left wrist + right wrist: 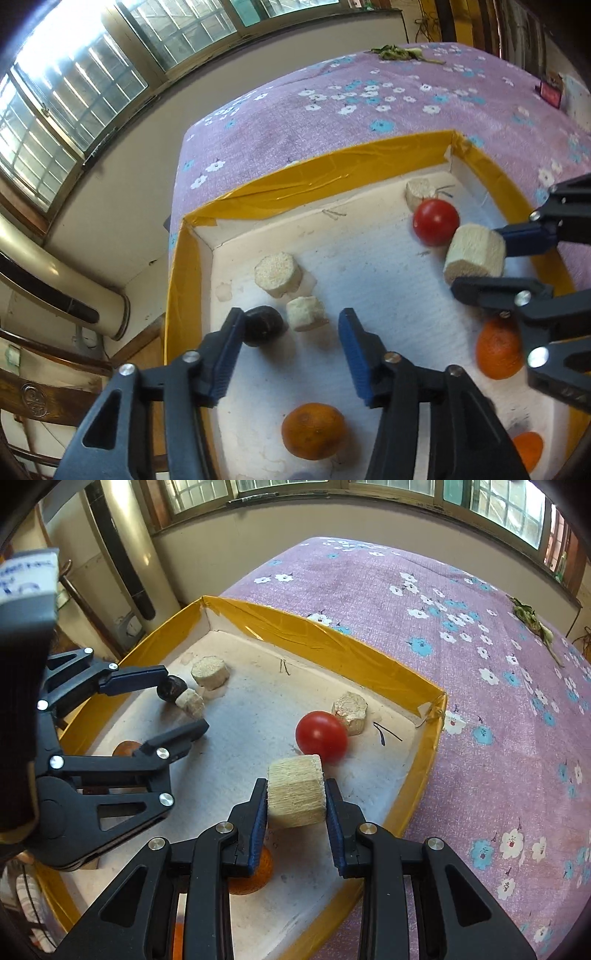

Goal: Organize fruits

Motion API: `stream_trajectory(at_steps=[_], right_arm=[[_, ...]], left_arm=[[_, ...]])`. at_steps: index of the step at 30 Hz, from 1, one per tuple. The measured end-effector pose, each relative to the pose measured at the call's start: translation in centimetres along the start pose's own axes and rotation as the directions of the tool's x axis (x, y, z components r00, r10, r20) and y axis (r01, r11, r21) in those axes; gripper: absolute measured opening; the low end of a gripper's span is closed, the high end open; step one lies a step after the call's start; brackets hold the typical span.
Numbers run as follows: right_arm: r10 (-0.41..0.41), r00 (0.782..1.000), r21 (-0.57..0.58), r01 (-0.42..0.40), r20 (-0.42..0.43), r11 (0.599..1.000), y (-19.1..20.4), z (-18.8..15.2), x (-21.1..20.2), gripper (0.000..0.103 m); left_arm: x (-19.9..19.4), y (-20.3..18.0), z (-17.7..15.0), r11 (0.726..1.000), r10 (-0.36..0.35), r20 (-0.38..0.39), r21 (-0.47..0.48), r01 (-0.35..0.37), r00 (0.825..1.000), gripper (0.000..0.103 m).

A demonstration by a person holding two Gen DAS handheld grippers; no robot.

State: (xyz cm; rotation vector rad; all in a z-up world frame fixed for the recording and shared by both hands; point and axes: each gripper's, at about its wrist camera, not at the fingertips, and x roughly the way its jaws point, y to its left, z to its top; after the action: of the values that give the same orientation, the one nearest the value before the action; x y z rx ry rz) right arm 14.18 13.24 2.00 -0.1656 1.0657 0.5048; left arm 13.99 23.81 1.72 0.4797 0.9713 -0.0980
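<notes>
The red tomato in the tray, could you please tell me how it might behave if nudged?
The red tomato looks round and glossy, so it would probably roll on the tray's flat floor and may slip between pads. The pale block touching its far side might stop it.

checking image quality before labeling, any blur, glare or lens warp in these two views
Left wrist view: strong fisheye bending of the windows, which are blown out by daylight; the red tomato is slightly soft-edged. Right wrist view: same barrel warp with dark corner vignetting; the held corn-cob piece is sharp, the tray tape shows mild glare.
</notes>
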Motion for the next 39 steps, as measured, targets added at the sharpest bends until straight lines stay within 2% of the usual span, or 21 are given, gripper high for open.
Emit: stream_trajectory(at_steps=[4,11,19,24,26,29,30,32,33,35,39], right_arm=[[-0.008,1.000,-0.009,0.008,0.005,1.000,0.1,-0.1,0.0,0.028],[-0.033,0.999,-0.023,0.033,0.002,0.999,0.6,0.0,0.3,0.030],[-0.032,0.999,0.003,0.032,0.029,0.999,0.3,-0.3,-1.1,0.034],[-0.032,0.997,0.014,0.031,0.070,0.999,0.6,-0.9,-3.0,0.035],[-0.039,0.996,0.023,0.037,0.083,0.999,0.8,-1.3,-3.9,0.036],[-0.052,0.993,0.037,0.048,0.108,0.998,1.1,-2.0,-5.2,0.037],[-0.058,0.992,0.048,0.053,0.114,0.997,1.1,-2.5,-5.7,0.040],[-0.056,0.991,0.074,0.047,0.122,0.996,1.2,-3.3,-6.5,0.048],[-0.058,0.990,0.087,0.047,0.126,0.995,1.1,-3.8,-6.9,0.057],[-0.065,0.988,0.110,0.050,0.138,0.993,1.2,-5.1,-8.1,0.066],[-0.067,0.986,0.115,0.049,0.155,0.992,1.6,-7.5,-10.0,0.068]], left_arm=[[0.4,1.6,-0.2,0.996,-0.051,-0.003,-0.076,0.050,0.999,0.064],[0.5,2.8,-1.1,0.984,-0.097,-0.021,-0.153,0.093,0.995,0.064],[-0.1,3.3,-1.9,0.982,-0.079,-0.036,-0.174,0.072,0.996,0.064],[-1.3,3.9,-2.2,0.973,-0.090,-0.015,-0.213,0.085,0.996,0.064],[-1.9,4.2,-2.3,0.970,-0.062,0.001,-0.237,0.060,0.998,0.070],[-3.5,4.9,-2.7,0.953,-0.061,0.057,-0.293,0.075,0.996,0.071],[-4.0,5.2,-2.9,0.946,-0.058,0.073,-0.315,0.078,0.996,0.076],[-5.3,5.6,-3.6,0.928,-0.037,0.112,-0.364,0.076,0.993,0.081],[-6.0,5.7,-4.0,0.919,-0.030,0.129,-0.387,0.078,0.991,0.084],[-7.3,5.8,-5.0,0.899,-0.009,0.148,-0.432,0.073,0.989,0.087],[-10.1,5.0,-7.3,0.860,0.019,0.182,-0.505,0.077,0.983,0.100]])
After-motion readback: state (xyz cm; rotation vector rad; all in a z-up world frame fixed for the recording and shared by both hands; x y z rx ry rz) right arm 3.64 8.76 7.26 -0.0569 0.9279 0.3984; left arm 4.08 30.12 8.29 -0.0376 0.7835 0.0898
